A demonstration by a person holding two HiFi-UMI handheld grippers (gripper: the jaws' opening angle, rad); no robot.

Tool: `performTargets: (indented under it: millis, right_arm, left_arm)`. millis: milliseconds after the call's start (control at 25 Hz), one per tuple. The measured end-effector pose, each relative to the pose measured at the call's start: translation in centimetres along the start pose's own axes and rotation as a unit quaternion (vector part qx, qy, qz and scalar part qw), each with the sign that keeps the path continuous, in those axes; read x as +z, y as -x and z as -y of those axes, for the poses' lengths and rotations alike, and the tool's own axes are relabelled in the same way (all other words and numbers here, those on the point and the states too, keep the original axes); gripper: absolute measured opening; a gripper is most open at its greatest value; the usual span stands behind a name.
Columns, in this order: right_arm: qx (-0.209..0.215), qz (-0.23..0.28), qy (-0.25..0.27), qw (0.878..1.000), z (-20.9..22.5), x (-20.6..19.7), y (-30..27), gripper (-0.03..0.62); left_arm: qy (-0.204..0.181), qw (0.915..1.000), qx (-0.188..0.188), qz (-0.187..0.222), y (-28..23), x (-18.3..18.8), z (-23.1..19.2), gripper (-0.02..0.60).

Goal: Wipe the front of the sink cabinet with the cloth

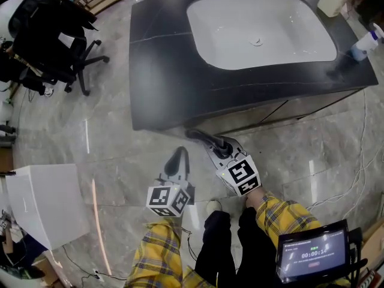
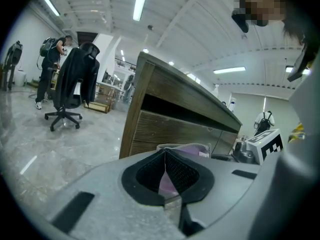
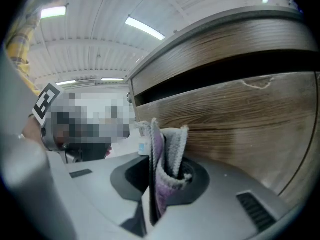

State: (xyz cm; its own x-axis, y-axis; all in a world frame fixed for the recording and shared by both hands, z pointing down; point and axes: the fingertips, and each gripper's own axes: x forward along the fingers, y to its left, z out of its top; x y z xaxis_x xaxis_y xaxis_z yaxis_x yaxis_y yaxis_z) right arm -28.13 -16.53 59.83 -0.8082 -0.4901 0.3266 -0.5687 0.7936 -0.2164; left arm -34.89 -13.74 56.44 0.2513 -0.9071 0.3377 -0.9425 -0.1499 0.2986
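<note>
Nearest you, your left tongs (image 2: 164,153) are closed tip to tip. Your right tongs (image 3: 165,170) clamp the folded lilac-and-grey cloth (image 3: 172,144), which stands upright just beside the wood-grain cabinet front (image 3: 240,119); contact cannot be judged. Beyond, the dark bench (image 1: 162,59) carries the white sink (image 1: 261,32).

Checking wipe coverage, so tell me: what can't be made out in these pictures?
Cabinet front: head view, mostly hidden under the countertop overhang.
Cloth: head view, hidden behind the right hand-held gripper.
Cabinet's lower edge: both gripper views, cut off by the gripper bodies.
Wiped versus unwiped wood: right gripper view, too blurred to tell.
</note>
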Motion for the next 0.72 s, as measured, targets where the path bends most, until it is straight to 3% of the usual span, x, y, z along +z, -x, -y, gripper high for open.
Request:
performTargets:
  millis: [720]
  right_arm:
    - [-0.047, 0.016, -0.008, 0.999, 9.7, -0.2, 7.5, 0.044]
  left_arm:
    - [-0.014, 0.9977, -0.064, -0.015, -6.5, -1.2, 10.6, 0.006]
